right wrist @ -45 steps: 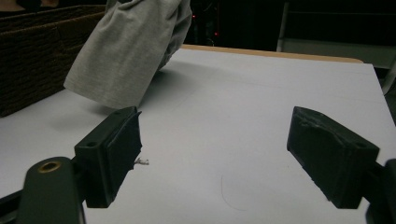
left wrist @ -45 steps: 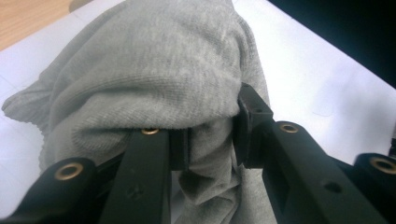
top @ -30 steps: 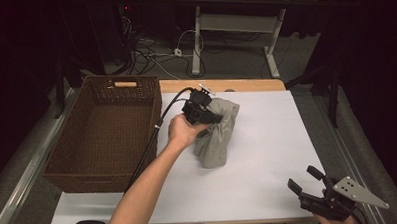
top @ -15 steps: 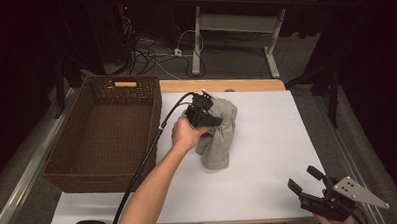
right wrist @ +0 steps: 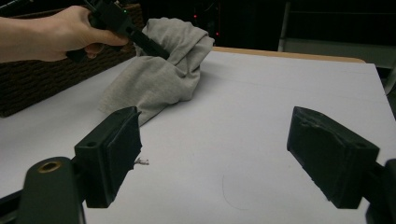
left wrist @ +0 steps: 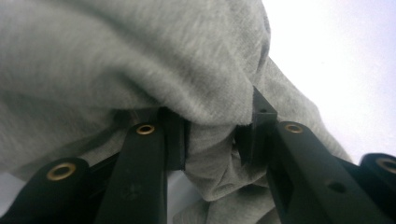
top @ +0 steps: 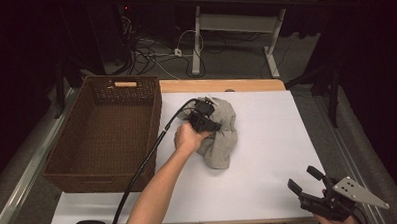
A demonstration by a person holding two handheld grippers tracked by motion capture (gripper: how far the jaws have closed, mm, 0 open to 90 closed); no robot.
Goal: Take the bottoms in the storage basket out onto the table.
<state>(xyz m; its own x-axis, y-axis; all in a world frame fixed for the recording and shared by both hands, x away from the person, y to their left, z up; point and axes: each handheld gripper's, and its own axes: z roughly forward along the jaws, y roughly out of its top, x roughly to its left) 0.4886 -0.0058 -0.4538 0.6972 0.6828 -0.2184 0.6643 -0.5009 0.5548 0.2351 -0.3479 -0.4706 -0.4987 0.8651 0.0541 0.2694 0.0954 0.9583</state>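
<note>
High view: one grey cloth [top: 220, 134] at centre, one brown basket [top: 78, 161] at left, nothing inside. Left gripper view: left gripper [left wrist: 212, 135] clamps cloth [left wrist: 140, 60]. Right gripper view: right gripper [right wrist: 229, 154] gapes wide; cloth [right wrist: 161, 77] upper left.

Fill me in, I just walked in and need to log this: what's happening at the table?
A person is working with a handheld gripper in each hand. The left gripper has its fingers closed on a fold of the crumpled grey fabric garment, which lies on the white table surface beside the brown woven wicker basket. The right gripper waits open near the table's front corner, holding nothing.
</note>
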